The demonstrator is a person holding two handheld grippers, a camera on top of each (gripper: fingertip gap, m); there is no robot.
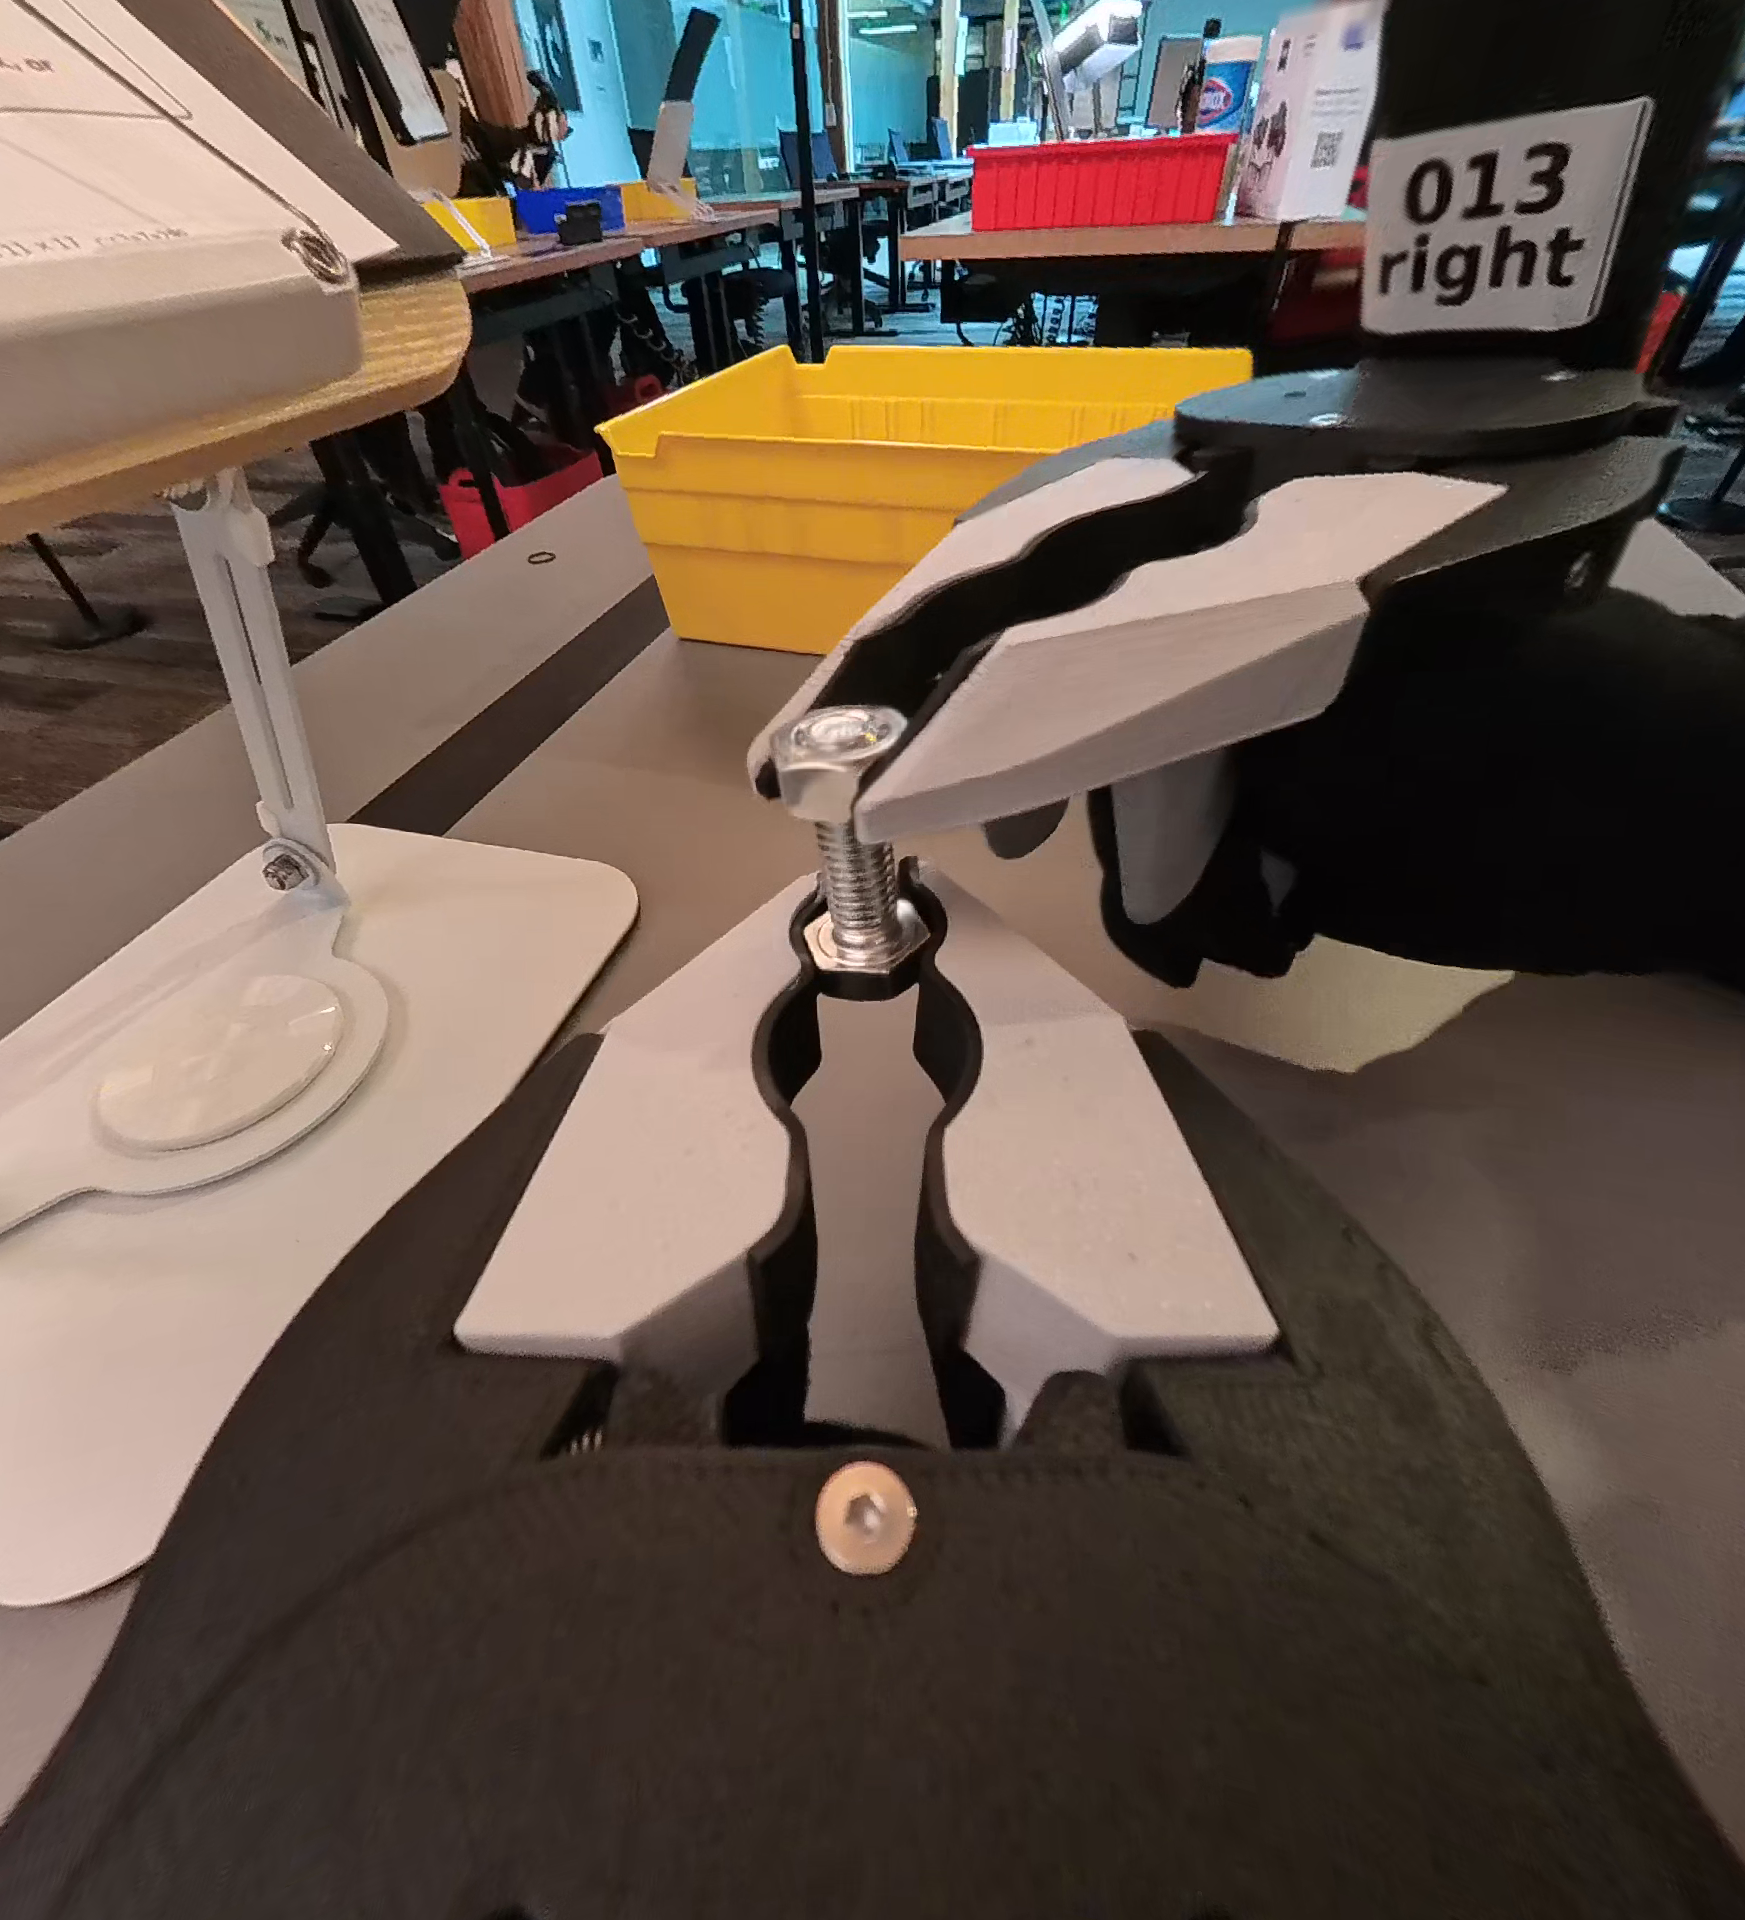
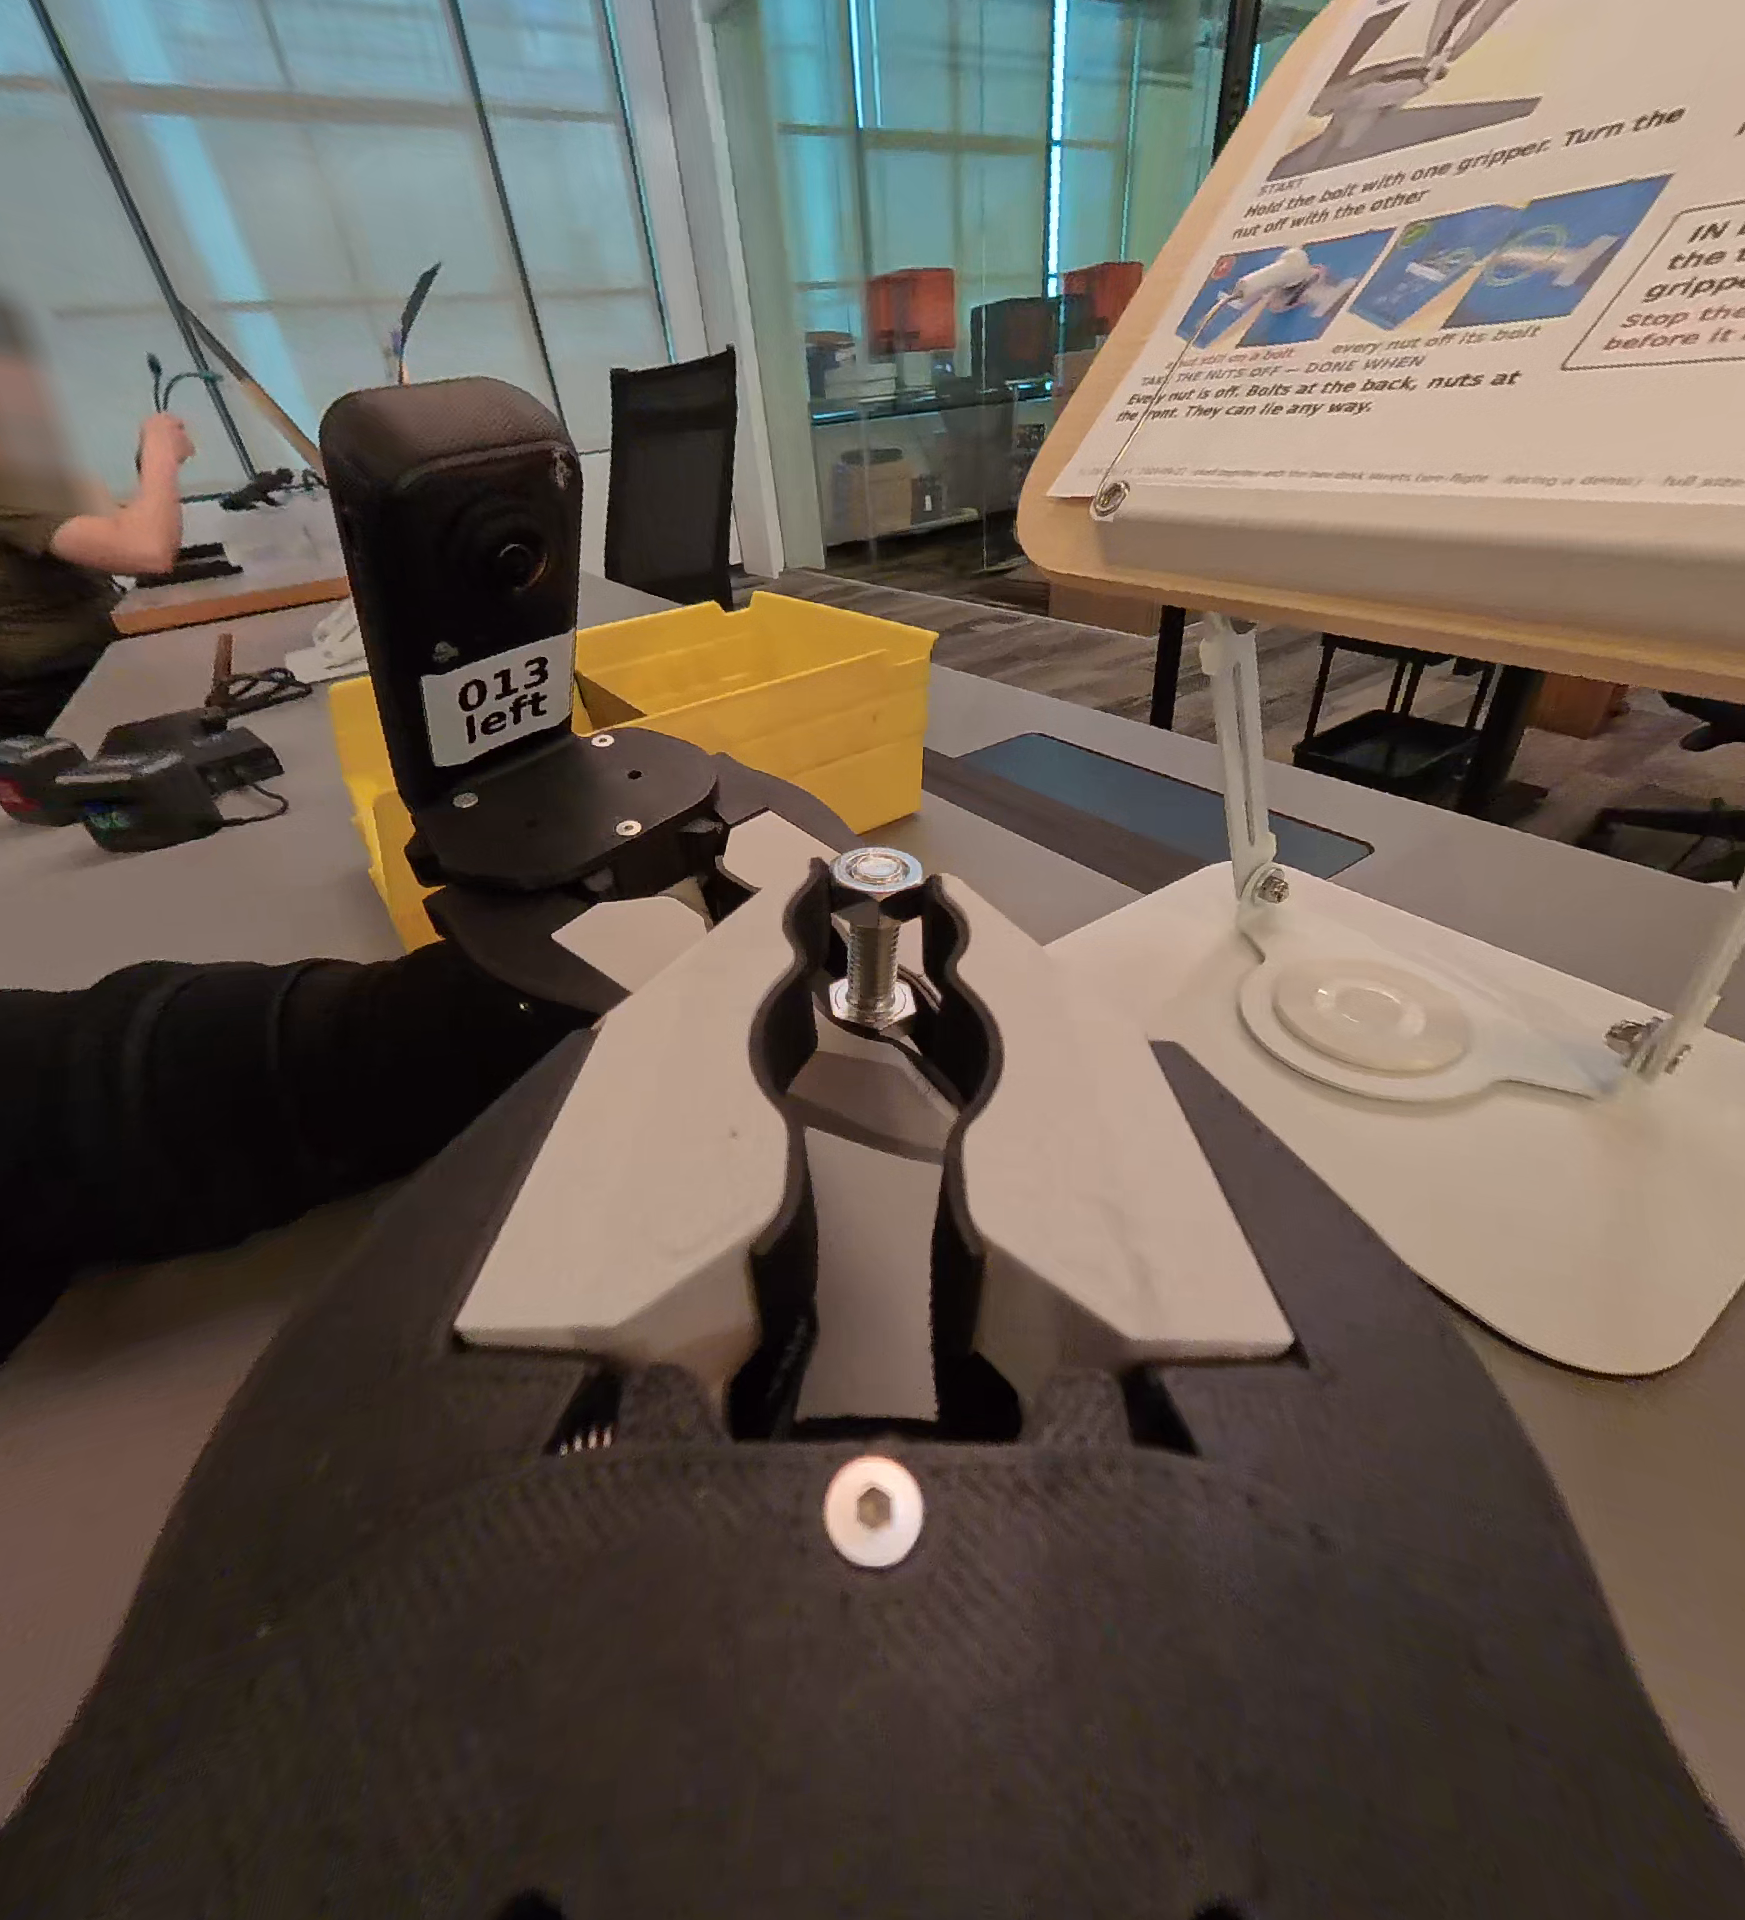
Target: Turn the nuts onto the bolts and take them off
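Observation:
A silver bolt [image 1: 850,881] stands upright above the grey table, head up. My right gripper [image 1: 814,781] comes in from the right and is shut on the bolt's hex head. My left gripper [image 1: 863,940] is shut on a silver nut [image 1: 866,950] that sits low on the bolt's thread. In the right wrist view, my right gripper [image 2: 874,891] clamps the bolt [image 2: 866,966] at its head. The nut [image 2: 873,1006] sits below, held by the left gripper [image 2: 878,1023], which reaches in from the left. A black-gloved hand holds each gripper.
A yellow bin [image 1: 847,499] stands just behind the grippers; it also shows in the right wrist view [image 2: 795,686]. A white stand [image 1: 328,987] carrying an instruction board sits beside them [image 2: 1470,1143]. Dark devices [image 2: 120,779] and a seated person [image 2: 6,561] are at the far left. Left tips to right tips: about 6 cm.

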